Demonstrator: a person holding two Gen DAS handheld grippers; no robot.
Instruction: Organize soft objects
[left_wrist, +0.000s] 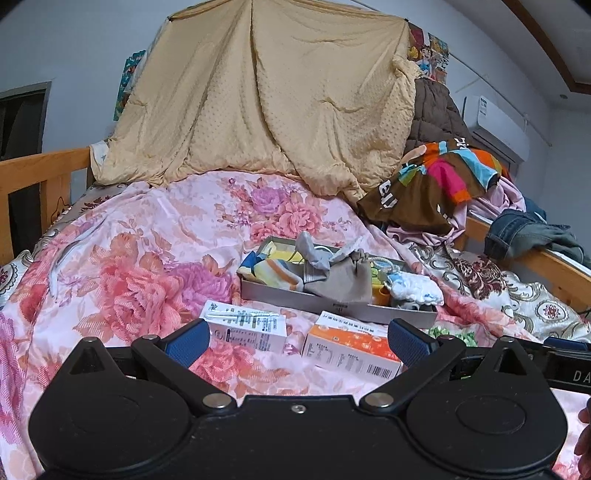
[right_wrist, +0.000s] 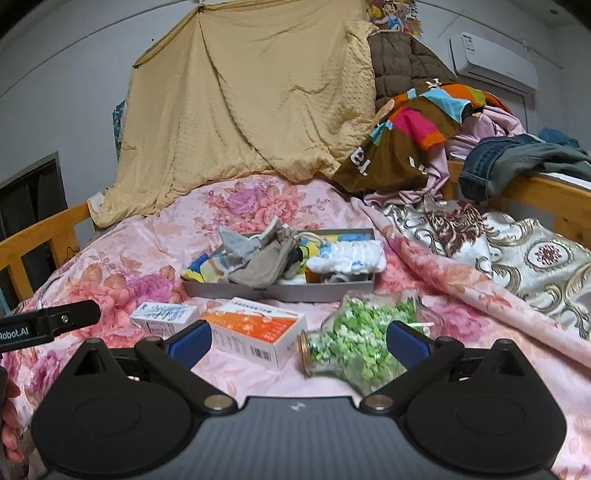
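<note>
Floral bedspread (left_wrist: 122, 266): sock tray (left_wrist: 295, 300) beyond open claws (left_wrist: 297, 341).

We record: pale grey-white walls (left_wrist: 74, 44); a wooden bed frame (left_wrist: 40, 166); a white wall-mounted air conditioner (right_wrist: 495, 62); a dark window opening (right_wrist: 29, 192); colourful posters (left_wrist: 430, 51).

- Bed (right_wrist: 546, 192) with a wooden rail is carrying everything; a pink floral quilt (right_wrist: 258, 203) is covering its middle.
- Grey tray (right_wrist: 280, 291) is sitting on the quilt, soft items piled inside it.
- White box (right_wrist: 164, 316) and orange-and-white box (right_wrist: 258, 332) are lying side by side, just in front of the tray.
- Glass jar (right_wrist: 354, 343) of green bits is lying on its side, right of the orange-and-white box.
- Ornate patterned cover (right_wrist: 517, 266) is lying along the right side of the bed.
- Tan blanket (right_wrist: 251, 103) is draping down onto the far end of the bed.
</note>
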